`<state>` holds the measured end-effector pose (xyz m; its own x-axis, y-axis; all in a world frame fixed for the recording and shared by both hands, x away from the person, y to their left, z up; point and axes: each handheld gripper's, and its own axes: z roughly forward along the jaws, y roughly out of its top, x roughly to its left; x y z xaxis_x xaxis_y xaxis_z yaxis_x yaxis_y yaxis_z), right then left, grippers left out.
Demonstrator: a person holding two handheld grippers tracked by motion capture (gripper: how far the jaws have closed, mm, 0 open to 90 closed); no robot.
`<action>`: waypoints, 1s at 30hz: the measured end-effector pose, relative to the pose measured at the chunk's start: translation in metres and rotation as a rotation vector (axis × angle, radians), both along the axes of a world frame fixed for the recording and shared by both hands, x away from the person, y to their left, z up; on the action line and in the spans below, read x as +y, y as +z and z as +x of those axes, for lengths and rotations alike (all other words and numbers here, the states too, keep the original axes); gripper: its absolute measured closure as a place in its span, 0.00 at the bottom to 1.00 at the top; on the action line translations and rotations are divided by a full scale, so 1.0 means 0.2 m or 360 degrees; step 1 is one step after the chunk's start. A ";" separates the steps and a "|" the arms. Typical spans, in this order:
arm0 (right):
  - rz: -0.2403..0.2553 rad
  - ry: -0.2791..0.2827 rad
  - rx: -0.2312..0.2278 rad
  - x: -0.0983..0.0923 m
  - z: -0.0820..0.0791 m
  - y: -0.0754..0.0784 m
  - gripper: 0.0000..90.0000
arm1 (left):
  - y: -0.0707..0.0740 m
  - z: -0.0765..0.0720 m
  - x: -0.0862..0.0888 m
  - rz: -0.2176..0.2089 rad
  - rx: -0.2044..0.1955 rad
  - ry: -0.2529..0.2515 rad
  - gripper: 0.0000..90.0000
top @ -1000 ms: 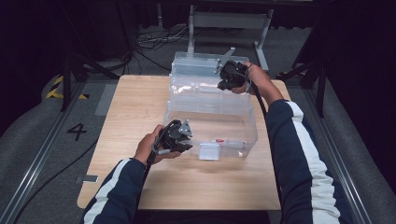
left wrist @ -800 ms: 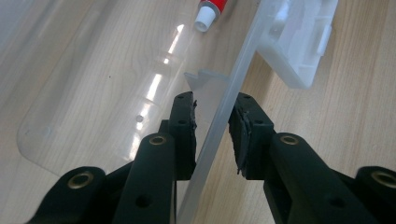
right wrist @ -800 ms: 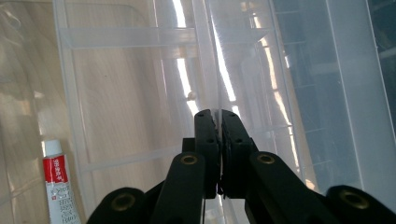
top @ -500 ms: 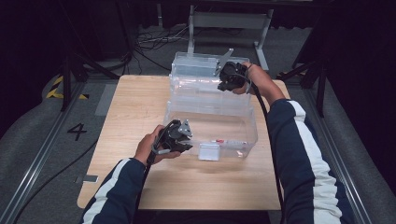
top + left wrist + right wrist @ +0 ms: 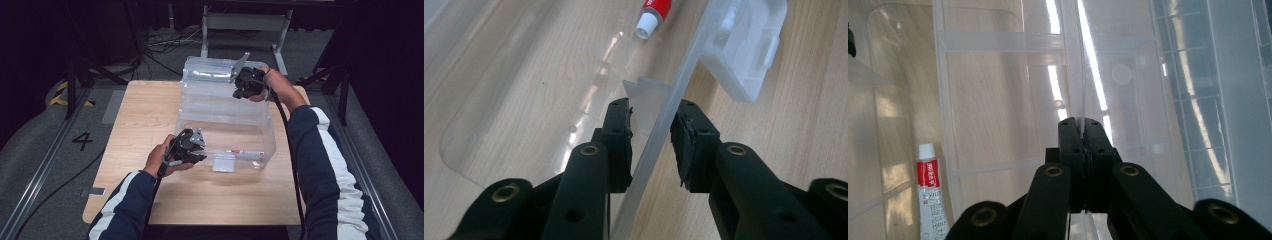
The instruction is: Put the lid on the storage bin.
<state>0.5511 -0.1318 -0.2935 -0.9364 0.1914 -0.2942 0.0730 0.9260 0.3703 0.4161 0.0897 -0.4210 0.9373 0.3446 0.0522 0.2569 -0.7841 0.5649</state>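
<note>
Plastic box (image 5: 225, 125) sat mid-table, its lid (image 5: 212, 75) standing open behind. Left gripper (image 5: 651, 132) clamped the front rim; right gripper (image 5: 1082, 135) pinched the lid's thin edge. That slick edge looked likely to slip free. Inside lay one red-and-white tube (image 5: 930, 197).

A lab: black curtains (image 5: 45, 45), floor cables (image 5: 165, 42), metal rails (image 5: 40, 165).

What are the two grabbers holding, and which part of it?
The left gripper straddles the clear plastic box's near wall at the rim; whether it pinches is unclear. The right gripper is pinched shut on the thin edge of its open lid.
</note>
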 end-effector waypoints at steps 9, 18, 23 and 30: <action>0.0016 0.0009 -0.0020 -0.01 -0.03 0.00 1.00 | 0.00 0.00 0.00 0.0001 0.0014 -0.0001 0.78; 0.0064 0.0029 -0.0047 -0.03 -0.11 0.01 1.00 | 0.00 0.00 0.00 -0.0004 -0.0001 0.0009 0.77; 0.0092 0.0045 -0.0046 -0.03 -0.14 0.01 1.00 | 0.00 0.00 0.00 -0.0003 -0.0003 0.0009 0.77; 0.0097 0.0050 -0.0065 -0.03 -0.17 0.01 1.00 | 0.00 0.00 0.00 0.0000 -0.0007 0.0004 0.77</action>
<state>0.5174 -0.1387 -0.2920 -0.9297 0.1806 -0.3211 0.0276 0.9033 0.4280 0.4156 0.0889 -0.4213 0.9361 0.3471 0.0565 0.2564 -0.7834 0.5662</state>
